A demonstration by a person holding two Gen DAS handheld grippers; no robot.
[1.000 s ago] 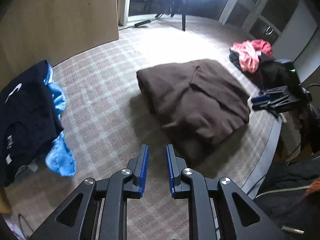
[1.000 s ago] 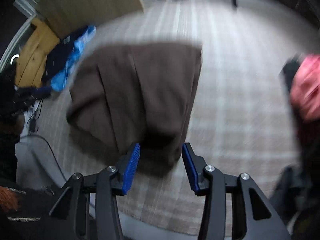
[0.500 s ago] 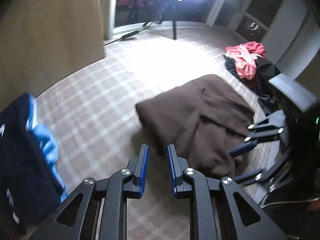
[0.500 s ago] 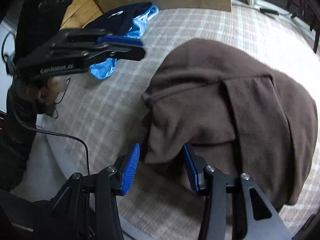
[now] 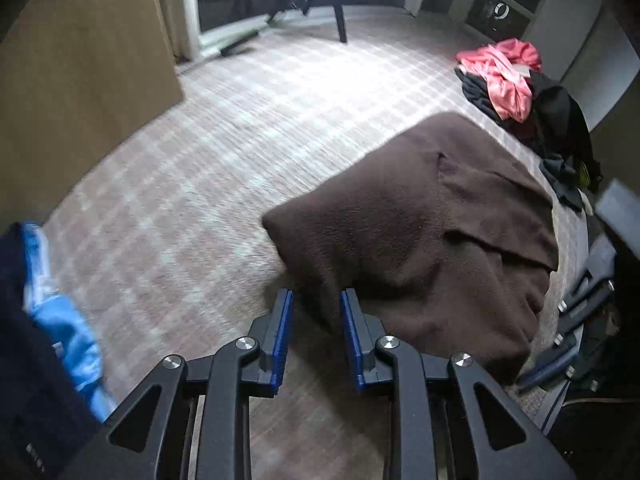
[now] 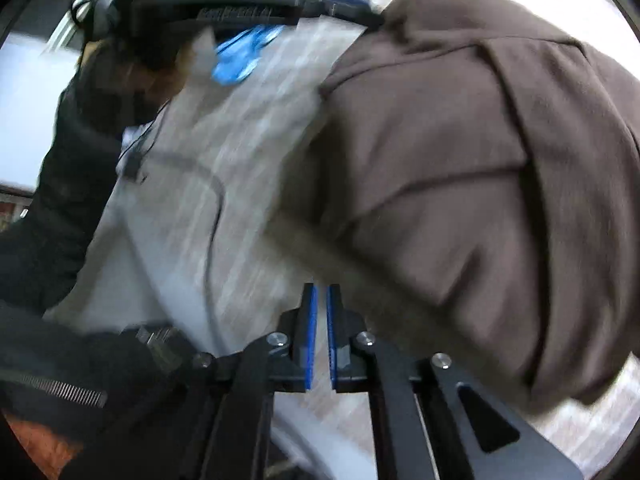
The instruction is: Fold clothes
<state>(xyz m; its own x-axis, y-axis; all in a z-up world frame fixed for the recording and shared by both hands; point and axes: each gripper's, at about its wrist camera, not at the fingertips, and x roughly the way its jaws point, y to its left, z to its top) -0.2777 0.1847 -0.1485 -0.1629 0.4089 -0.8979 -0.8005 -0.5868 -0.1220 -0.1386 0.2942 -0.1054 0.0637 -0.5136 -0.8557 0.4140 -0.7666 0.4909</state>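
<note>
A brown garment (image 5: 420, 248), folded over itself, lies on the checked cloth surface (image 5: 200, 160). My left gripper (image 5: 316, 304) hangs over its near left corner. The blue pads stand apart, and the fabric's edge runs between the fingertips without visible pressure. From the right wrist view, this gripper (image 6: 360, 14) shows at the garment's (image 6: 460, 160) far corner. My right gripper (image 6: 322, 292) has its pads almost together at the garment's near edge, which is blurred. In the left wrist view it (image 5: 560, 360) sits at the garment's right corner.
A pile of pink and black clothes (image 5: 508, 76) lies at the far right. Navy and light-blue clothes (image 5: 60, 320) lie at the left edge. A wooden panel (image 5: 80, 80) stands behind. A person's dark sleeve (image 6: 60, 200) and a cable (image 6: 212, 200) are near the surface's edge.
The right gripper's jaws, wide around the garment's corner before, have come together. The left gripper has moved to the garment's left corner, whose edge now lies between its fingers.
</note>
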